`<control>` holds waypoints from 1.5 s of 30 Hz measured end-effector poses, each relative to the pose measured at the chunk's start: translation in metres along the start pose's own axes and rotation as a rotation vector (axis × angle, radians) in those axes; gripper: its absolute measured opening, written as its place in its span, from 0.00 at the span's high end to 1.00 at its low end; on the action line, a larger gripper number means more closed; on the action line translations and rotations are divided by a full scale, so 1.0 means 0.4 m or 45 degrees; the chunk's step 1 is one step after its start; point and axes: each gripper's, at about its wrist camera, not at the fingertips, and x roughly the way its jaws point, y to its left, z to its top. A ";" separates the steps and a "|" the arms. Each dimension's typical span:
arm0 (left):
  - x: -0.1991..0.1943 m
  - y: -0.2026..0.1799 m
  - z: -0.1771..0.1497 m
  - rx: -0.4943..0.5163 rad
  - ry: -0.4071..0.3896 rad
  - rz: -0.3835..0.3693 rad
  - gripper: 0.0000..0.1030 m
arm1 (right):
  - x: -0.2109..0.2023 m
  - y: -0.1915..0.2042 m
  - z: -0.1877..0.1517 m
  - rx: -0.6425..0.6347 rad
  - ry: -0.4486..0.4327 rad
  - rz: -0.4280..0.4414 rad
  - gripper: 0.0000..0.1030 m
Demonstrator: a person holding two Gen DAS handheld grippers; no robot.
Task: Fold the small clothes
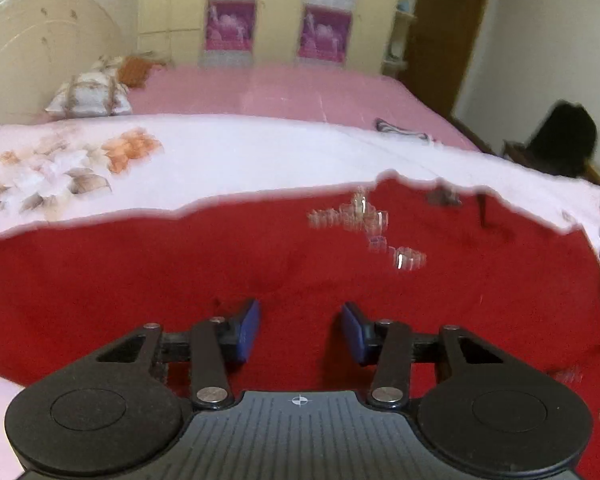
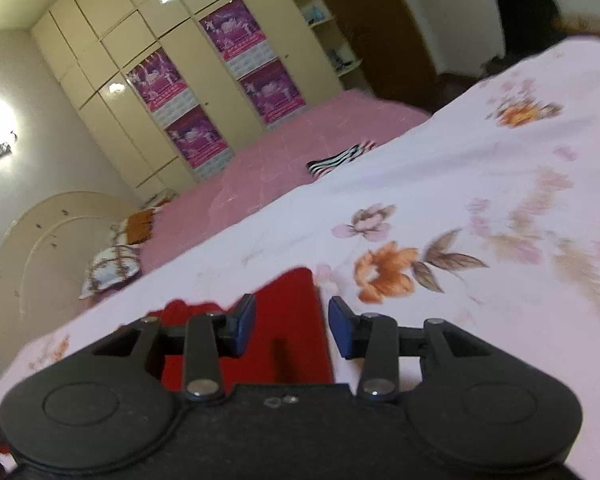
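A red garment point(image 1: 180, 272) with shiny sequin decoration point(image 1: 364, 220) lies spread on the white floral sheet point(image 1: 228, 160) of a bed. My left gripper point(image 1: 300, 328) is open and empty, low over the garment's near part. In the right wrist view my right gripper point(image 2: 292, 324) is open and empty over a corner of the red garment point(image 2: 288, 320), its right finger over the floral sheet point(image 2: 480, 200). The rest of the garment is hidden under the gripper body.
A striped folded cloth point(image 1: 400, 130) lies on the pink sheet point(image 1: 292, 92) beyond, also in the right wrist view point(image 2: 336, 160). Pillows point(image 1: 88, 92) lie by the headboard point(image 1: 32, 44). A wardrobe point(image 1: 276, 8) and door stand behind. A dark object point(image 1: 564, 140) sits at right.
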 end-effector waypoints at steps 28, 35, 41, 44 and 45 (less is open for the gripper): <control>-0.014 -0.137 -0.076 0.161 -0.118 0.099 0.48 | -0.042 0.180 -0.169 -0.749 0.168 -0.221 0.77; -0.169 0.106 -0.074 -0.174 -0.305 0.167 0.19 | -0.140 0.187 -0.125 -0.645 0.022 -0.220 0.67; -0.274 0.563 -0.152 -0.829 -0.304 0.377 0.27 | -0.237 0.104 -0.123 -0.469 0.049 -0.248 0.65; -0.292 0.725 -0.190 -1.060 -0.324 0.404 0.30 | -0.264 0.071 -0.124 -0.388 0.055 -0.271 0.64; -0.290 0.758 -0.200 -1.110 -0.333 0.382 0.30 | -0.266 0.064 -0.124 -0.358 0.059 -0.271 0.63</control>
